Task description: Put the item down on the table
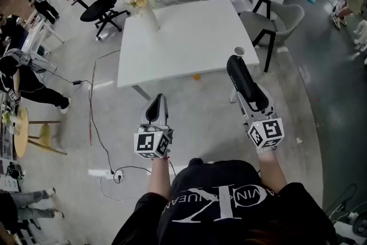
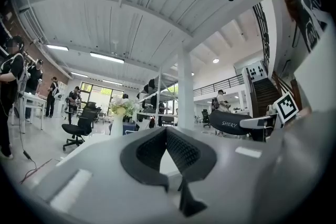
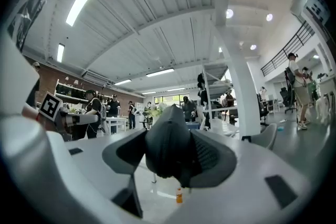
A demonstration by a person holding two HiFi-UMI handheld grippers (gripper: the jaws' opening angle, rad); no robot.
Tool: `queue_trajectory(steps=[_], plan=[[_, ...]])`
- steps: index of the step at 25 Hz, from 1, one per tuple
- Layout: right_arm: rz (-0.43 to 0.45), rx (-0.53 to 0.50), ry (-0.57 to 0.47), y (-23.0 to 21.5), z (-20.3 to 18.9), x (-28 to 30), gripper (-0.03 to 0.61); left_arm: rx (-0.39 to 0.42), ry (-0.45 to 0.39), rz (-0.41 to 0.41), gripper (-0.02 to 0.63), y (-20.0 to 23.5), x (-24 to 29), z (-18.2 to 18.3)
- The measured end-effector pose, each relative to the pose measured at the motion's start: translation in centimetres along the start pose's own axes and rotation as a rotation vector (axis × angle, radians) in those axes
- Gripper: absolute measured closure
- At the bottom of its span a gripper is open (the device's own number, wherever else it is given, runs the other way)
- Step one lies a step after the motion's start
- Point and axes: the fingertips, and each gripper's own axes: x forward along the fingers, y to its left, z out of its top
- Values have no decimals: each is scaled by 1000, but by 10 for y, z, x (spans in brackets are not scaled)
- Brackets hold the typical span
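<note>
Person stands at the near side of a white surface (image 1: 189, 37), one gripper in each hand, both held over the floor short of the near edge.

Right gripper (image 1: 253, 101): jaws spread wide and clamped on the item (image 1: 238, 74), a long black rounded thing. In the right gripper view its dark bulk fills the gap between the pads. From the head view the item points up and away from the gripper, its far end reaching the near right corner of the surface. It is in the air and not set down. The left gripper view shows it side-on off to the right, with white lettering along it.

Left gripper (image 1: 155, 103): jaws together at the tips, nothing between them. It hangs off the near edge of the surface, toward the left half, well apart from the right gripper. Its marker cube (image 1: 152, 144) faces the head camera.

On the surface: a white vase of flowers (image 1: 147, 8) at the far left corner, the only thing I can name for certain there.

Around the surface:
- A small orange bottle (image 1: 196, 76) stands on the floor just off the near edge.
- A grey chair (image 1: 278, 20) sits at the right side.
- A black office chair (image 1: 100, 6) stands beyond the far left corner.
- A red cable (image 1: 92, 106) runs along the floor to the left.
</note>
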Motion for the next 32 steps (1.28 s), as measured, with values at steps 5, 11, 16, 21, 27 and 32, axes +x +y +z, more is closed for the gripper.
queue_trajectory(steps=[5,11,16,21,27,32], plan=[[14,20,-8,3,-7,1,321,14,7,7,603,0,-6,-8],[22,13,4,1,-11,6,321,-19,7,20,602,3,4,-12],[12,6,8,-1,-15,26,321,-21,4,-41,603,3,38,-18],[-27,12,18,-8,-22,59,321,-11,11,-101,603,24,82,-23],[-84,25,42,-16,-28,112,321,-24,22,-158,603,62,140,-28],[-134,44,62,-21,-28,156,321,-32,40,-221,603,90,185,-28]])
